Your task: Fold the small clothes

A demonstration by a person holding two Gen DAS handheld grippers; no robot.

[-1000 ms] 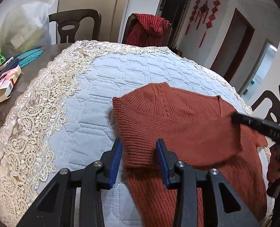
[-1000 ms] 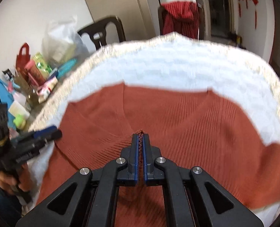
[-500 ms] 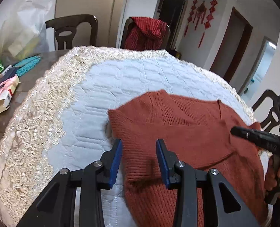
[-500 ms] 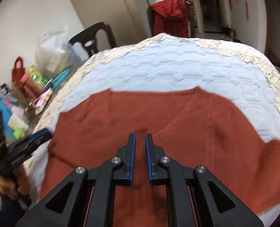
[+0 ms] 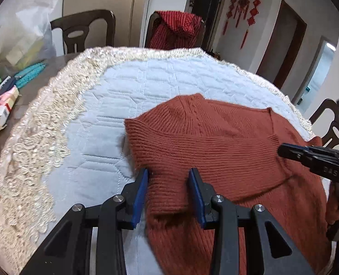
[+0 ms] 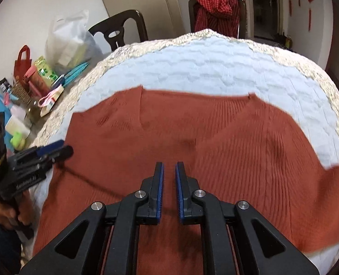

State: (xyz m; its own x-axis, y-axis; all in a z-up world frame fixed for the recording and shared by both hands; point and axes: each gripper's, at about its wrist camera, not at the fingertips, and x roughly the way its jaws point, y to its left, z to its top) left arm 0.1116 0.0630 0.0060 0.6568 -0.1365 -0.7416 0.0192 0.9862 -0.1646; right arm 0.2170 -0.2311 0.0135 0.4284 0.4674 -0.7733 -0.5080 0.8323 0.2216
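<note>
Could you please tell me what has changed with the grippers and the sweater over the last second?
The right gripper let go of the sweater: a second ago it was shut on a pinch of knit, and now its jaws stand slightly apart above the cloth. The left gripper stayed open over the folded sleeve.

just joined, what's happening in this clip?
A person with a handheld claw in each hand is folding a rust-red knit sweater on a quilted, lace-edged table cover. One sleeve already lies folded across the body. The left claw is open, its fingers either side of that folded sleeve's end. The right claw is slightly open over the sweater's middle, gripping nothing.
</note>
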